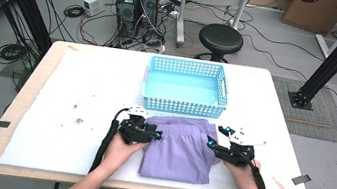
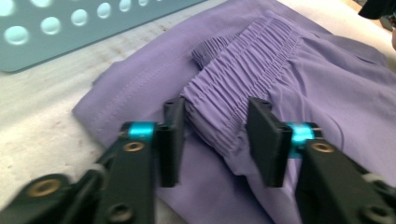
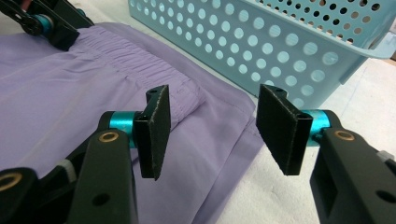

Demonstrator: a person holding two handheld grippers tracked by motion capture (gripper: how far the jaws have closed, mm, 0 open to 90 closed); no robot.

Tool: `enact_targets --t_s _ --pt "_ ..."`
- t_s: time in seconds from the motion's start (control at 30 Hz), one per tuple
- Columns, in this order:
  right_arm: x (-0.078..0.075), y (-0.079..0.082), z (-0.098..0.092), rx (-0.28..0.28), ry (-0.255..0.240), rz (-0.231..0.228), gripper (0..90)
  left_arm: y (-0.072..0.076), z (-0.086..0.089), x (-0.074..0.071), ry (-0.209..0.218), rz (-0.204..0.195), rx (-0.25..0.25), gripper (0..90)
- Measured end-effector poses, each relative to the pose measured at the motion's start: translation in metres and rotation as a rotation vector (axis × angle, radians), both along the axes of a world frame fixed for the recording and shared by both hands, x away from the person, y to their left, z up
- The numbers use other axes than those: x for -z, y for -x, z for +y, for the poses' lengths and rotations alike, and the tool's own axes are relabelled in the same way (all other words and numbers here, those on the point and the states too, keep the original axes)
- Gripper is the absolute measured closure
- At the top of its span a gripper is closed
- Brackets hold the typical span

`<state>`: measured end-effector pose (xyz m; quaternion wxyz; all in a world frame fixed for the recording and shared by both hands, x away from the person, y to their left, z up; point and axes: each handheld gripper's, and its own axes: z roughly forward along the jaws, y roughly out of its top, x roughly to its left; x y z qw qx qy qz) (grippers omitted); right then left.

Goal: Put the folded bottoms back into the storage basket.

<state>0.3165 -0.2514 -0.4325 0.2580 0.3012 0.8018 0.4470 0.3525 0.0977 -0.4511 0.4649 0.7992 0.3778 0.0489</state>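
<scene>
A folded lilac garment with a gathered elastic waistband lies on the white sheet in front of me. My left gripper is low at its left edge. In the left gripper view its jaws straddle the waistband's folded ridge, and the pads stand close to the fabric without visibly squeezing it. My right gripper is at the garment's right edge. In the right gripper view its jaws stand open over the cloth's hem, nothing pinched. The left gripper also appears far off there.
A light blue perforated basket stands just beyond the garment, its wall close to my right gripper. A wooden stick lies at the table's right front. A stool and computers stand on the floor behind.
</scene>
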Motion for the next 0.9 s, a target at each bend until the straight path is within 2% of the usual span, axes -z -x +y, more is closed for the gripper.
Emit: enact_targets --t_s 0.07,0.17,0.33,0.53,0.7,0.83,0.87,0.9 --pt "0.0 0.0 0.0 0.0 0.003 -0.001 46.1 0.0 -0.002 0.0 0.002 -0.01 0.003 71.0" --pt "0.0 0.0 0.001 -0.004 0.007 -0.006 46.4 -0.002 -0.005 -0.002 0.002 -0.015 0.0 76.8" --pt "0.0 0.001 0.001 0.0 0.016 -0.015 46.6 -0.007 -0.009 -0.004 0.001 -0.016 -0.011 77.3" --pt "-0.001 0.001 -0.004 0.022 0.011 -0.025 46.7 -0.016 -0.01 -0.004 0.035 -0.009 -0.066 80.4" --pt "-0.002 0.0 -0.009 0.042 0.005 -0.028 46.7 -0.019 -0.008 -0.007 0.048 -0.032 -0.108 80.6" --pt "-0.002 0.0 -0.012 0.059 0.001 -0.025 45.8 -0.018 -0.006 -0.008 0.066 -0.058 -0.131 79.8" --pt "-0.001 -0.001 -0.013 0.059 0.0 -0.025 45.2 -0.018 -0.007 -0.007 0.061 -0.054 -0.128 74.0" --pt "-0.001 -0.001 -0.013 0.059 0.0 -0.025 45.2 -0.018 -0.007 -0.006 0.047 -0.049 -0.126 74.0"
